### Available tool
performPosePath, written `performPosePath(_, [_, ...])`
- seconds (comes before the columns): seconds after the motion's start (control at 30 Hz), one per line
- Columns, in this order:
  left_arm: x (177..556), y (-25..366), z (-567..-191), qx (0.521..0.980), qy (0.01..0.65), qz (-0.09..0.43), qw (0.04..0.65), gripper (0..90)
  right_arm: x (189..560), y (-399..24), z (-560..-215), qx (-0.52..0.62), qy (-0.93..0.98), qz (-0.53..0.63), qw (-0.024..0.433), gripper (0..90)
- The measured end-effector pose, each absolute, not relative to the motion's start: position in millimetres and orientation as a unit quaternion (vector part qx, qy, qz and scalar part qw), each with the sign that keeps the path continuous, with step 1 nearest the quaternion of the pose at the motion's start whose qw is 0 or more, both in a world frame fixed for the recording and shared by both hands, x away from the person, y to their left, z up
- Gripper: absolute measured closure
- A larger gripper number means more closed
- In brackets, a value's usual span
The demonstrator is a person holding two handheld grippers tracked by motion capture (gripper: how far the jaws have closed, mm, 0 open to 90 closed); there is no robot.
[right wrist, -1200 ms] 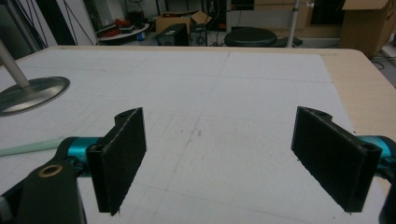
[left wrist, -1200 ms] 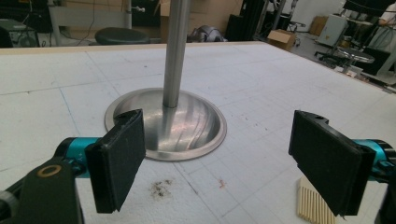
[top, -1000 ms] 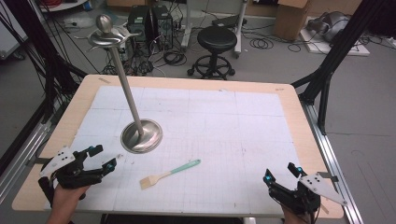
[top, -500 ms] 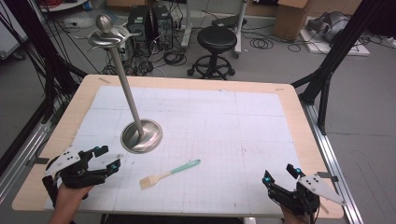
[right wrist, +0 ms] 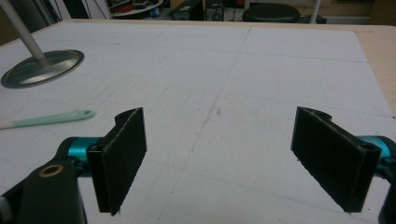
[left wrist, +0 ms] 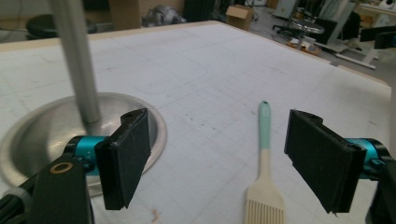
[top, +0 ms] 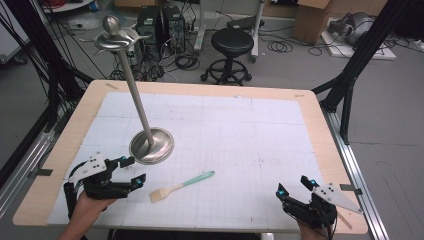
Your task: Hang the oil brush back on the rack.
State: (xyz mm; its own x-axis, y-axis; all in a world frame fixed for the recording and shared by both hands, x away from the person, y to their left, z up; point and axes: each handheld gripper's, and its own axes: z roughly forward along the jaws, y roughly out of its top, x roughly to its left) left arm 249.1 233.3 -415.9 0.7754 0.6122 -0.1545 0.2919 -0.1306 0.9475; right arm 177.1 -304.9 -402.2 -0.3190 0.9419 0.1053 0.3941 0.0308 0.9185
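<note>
The brush (top: 181,185) lies flat on the desk (top: 320,140), its bristles toward the person and its green handle pointing away, just in front of the left tongs (top: 131,172). In the left gripper view the brush (left wrist: 265,163) sits between the wide-open jaws, nearer the right one, and nothing is gripped yet. The likeliest trouble is the thin, low handle: if the tongs close too high, the pads may pass over it or only nudge it, sliding or spinning the brush across the desk. Closing off-centre could flip it up by the bristle end. The stand (top: 151,145) is just beside the left jaw, so a wide sweep may knock its base or pole. The right tongs (top: 296,188) rest well apart at the desk's near edge, also wide open and empty.
</note>
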Motion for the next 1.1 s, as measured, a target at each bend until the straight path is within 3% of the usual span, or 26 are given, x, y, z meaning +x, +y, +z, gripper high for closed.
performPosePath(0.27, [260.8,184.5,-417.8,0.790,0.243,0.088,0.556,25.4,181.3,-300.0,-402.8,0.505,0.664,0.473,0.284,17.0])
performPosePath(0.53, [272.8,141.0,-431.4,0.848,0.205,0.058,0.486,40.4,179.9,-301.6,-402.0,0.502,0.663,0.476,0.287,17.0])
performPosePath(1.1, [279.6,132.3,-442.6,0.885,0.214,0.054,0.411,64.3,180.4,-299.7,-401.8,0.497,0.668,0.474,0.288,17.0])
